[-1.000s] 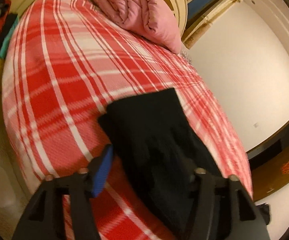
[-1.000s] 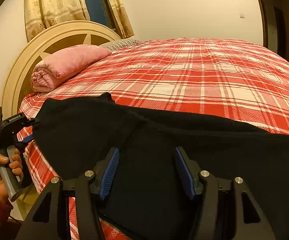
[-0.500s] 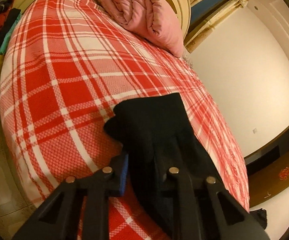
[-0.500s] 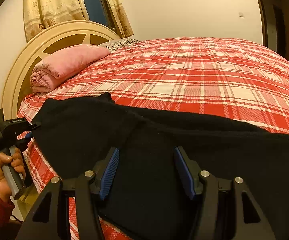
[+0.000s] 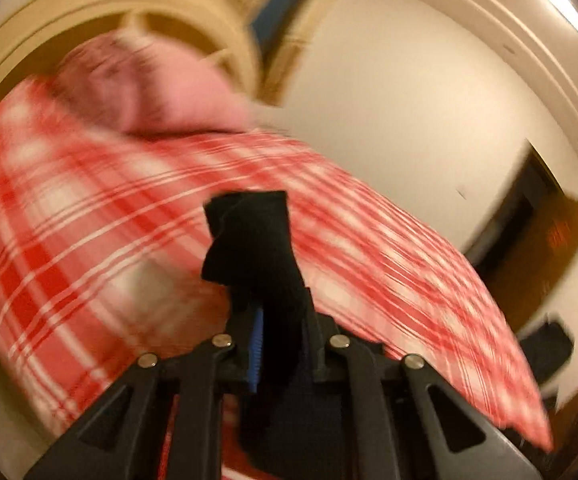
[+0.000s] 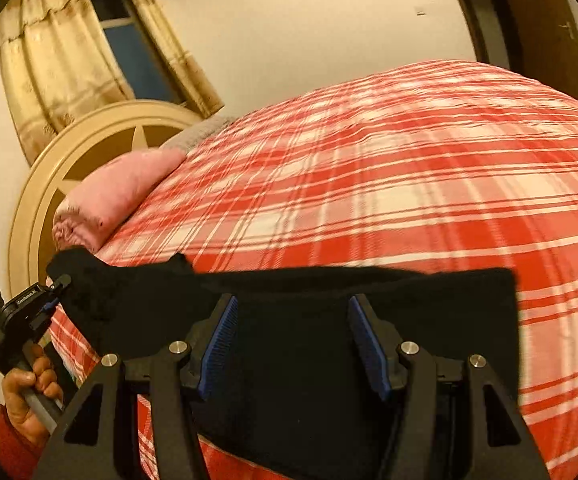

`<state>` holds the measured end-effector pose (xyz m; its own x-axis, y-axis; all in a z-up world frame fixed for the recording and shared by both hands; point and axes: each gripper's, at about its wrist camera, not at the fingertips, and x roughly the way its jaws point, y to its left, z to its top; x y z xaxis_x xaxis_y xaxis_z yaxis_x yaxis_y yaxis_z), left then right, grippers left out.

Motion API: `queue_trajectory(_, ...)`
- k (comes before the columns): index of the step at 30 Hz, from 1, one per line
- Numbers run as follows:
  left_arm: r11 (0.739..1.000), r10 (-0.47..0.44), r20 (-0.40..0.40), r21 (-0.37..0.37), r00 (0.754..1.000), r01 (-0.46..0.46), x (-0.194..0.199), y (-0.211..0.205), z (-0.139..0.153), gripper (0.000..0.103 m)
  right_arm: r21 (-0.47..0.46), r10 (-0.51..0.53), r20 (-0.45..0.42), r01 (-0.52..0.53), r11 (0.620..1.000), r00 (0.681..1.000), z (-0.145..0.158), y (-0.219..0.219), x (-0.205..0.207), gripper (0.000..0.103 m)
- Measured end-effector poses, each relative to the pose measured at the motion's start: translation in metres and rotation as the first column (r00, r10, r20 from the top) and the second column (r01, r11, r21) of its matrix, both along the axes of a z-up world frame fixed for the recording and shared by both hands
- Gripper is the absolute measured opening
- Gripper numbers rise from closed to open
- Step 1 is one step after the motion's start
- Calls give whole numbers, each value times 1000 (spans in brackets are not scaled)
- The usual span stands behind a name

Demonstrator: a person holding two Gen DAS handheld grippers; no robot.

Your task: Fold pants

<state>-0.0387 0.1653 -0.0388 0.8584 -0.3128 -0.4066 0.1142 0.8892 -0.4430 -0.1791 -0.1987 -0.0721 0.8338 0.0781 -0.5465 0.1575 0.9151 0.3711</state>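
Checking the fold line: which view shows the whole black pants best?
The right wrist view: the black fabric pants span the red plaid bedspread there. The blurred left wrist view shows only a bunched corner.

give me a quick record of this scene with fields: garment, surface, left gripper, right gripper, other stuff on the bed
garment: black pants, spread along the near edge of the bed
surface: red and white plaid bedspread
left gripper: left gripper jaws have just been closing, now pinched on one end of the pants, that end raised off the bedspread
right gripper: right gripper jaws apart over the pants, pads not pressing the cloth
other stuff: pink quilt rolled up by the cream headboard
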Motion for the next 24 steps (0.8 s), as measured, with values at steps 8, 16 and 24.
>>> queue_trajectory(8, 899, -423, 131, 181, 897, 398, -56, -129, 27, 15, 73, -60, 29, 58, 996, 998, 16, -47, -36, 60)
queue_trajectory(16, 728, -663, 62, 288, 746, 622, -98, -217, 9, 15, 155, -137, 11, 133, 979, 991, 12, -86, -71, 60)
queue_trajectory(24, 632, -737, 40, 394, 675, 667, -118, -246, -1, 15, 350, -64, 38, 47, 936, 997, 1, -102, -76, 60)
